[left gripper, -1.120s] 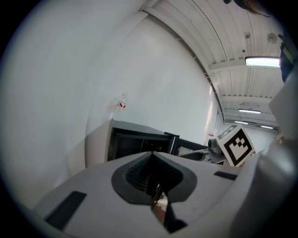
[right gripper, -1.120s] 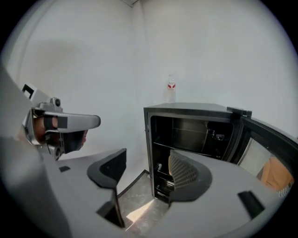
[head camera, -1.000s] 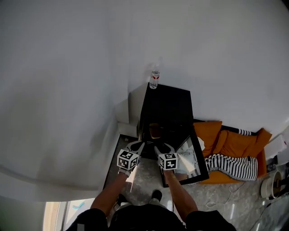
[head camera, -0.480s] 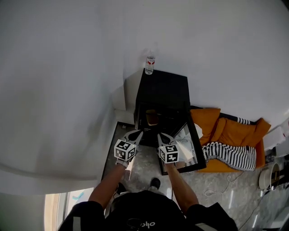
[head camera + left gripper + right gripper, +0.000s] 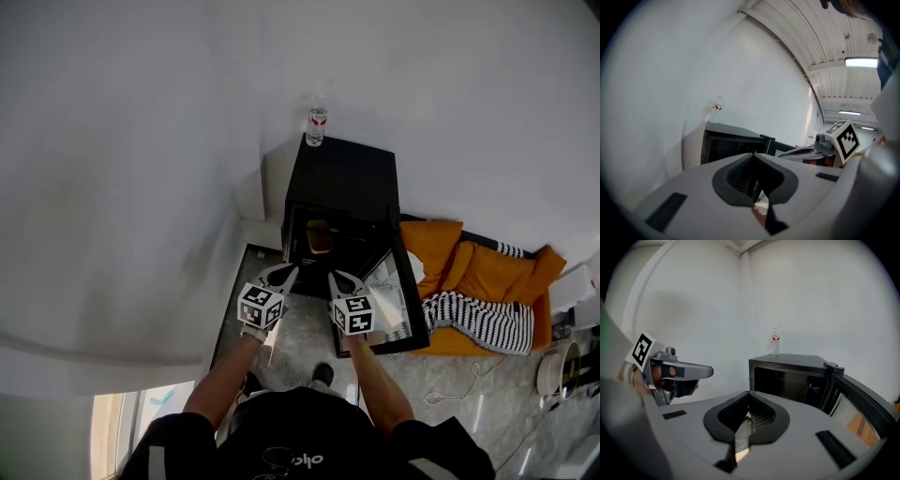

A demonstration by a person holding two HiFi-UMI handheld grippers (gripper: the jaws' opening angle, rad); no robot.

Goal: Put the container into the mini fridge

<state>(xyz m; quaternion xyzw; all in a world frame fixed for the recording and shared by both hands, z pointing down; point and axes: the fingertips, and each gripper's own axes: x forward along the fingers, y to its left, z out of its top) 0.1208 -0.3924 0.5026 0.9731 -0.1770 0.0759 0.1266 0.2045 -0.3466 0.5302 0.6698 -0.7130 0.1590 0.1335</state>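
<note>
Mini fridge (image 5: 345, 183) stands open — left tool (image 5: 281, 276), right tool (image 5: 339, 280) both closed, empty.

White walls (image 5: 141, 141), pale stone floor (image 5: 305, 339), orange cushions (image 5: 483, 291).

Black mini fridge (image 5: 342, 183) stands upright, its door (image 5: 401, 298) swung open; a brownish container (image 5: 320, 236) sits inside it.
</note>
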